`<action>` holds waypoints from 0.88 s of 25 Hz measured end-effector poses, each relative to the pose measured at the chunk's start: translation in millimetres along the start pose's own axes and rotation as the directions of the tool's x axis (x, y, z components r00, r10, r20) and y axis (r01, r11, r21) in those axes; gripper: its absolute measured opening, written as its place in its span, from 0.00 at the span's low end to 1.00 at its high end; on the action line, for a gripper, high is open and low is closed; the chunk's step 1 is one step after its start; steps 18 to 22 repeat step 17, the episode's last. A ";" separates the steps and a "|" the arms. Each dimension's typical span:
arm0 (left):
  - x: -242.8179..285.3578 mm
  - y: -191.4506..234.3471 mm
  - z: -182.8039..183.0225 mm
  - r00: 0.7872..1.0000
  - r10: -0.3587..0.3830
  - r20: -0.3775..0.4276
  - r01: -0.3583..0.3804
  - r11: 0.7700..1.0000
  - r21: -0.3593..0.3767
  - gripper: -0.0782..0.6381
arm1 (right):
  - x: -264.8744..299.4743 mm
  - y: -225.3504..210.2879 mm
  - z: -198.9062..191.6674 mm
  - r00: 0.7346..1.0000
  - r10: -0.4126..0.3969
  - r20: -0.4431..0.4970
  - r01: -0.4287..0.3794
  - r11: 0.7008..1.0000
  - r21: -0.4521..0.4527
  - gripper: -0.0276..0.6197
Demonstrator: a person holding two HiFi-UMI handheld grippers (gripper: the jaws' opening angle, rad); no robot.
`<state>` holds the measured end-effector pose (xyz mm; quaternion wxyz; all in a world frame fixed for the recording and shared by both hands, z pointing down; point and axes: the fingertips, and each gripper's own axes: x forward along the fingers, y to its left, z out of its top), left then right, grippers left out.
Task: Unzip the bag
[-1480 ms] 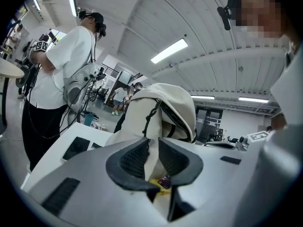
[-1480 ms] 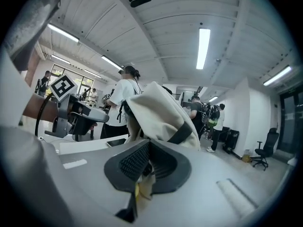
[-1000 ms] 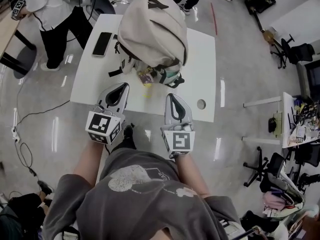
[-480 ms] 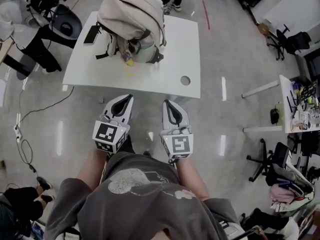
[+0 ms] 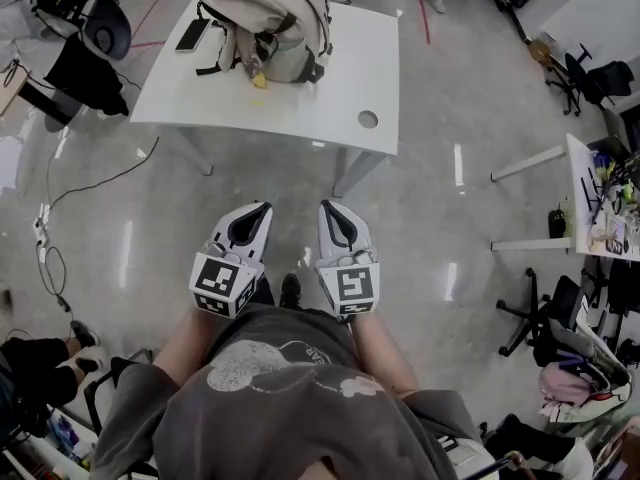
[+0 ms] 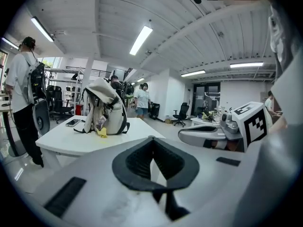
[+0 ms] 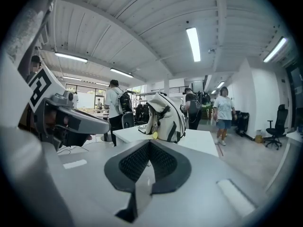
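I see my left gripper point(image 5: 258, 211) and right gripper point(image 5: 330, 209) side by side at centre frame, jaws pressed together on nothing (over bare floor). The bag point(image 5: 268, 8) stands on the white table point(image 5: 335, 78) at upper left, well apart from both.

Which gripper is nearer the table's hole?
Right. The right gripper is short of the hole, nearly in line; the left gripper is off to its left.

Cut off by the head view's top edge: upper part of the backpack point(image 5: 268, 8) on the white table point(image 5: 340, 78). Too small to identify: yellow item point(image 5: 259, 80) at the backpack's front. Zipped or unzipped: impossible to tell.
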<state>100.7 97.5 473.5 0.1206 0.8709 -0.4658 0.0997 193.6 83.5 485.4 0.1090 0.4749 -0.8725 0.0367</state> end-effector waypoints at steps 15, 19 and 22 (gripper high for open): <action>-43.2 -3.9 -28.4 0.999 0.035 -0.033 -0.036 0.998 -0.044 0.12 | -16.3 39.2 -10.4 0.998 0.060 -0.032 -0.061 0.998 -0.020 0.04; -43.7 -6.3 -28.1 0.999 0.025 -0.034 -0.026 0.999 -0.044 0.12 | -15.7 42.5 -10.1 0.997 0.063 -0.037 -0.064 0.998 -0.018 0.04; -43.7 -6.3 -28.1 0.999 0.025 -0.034 -0.026 0.999 -0.044 0.12 | -15.7 42.5 -10.1 0.997 0.063 -0.037 -0.064 0.998 -0.018 0.04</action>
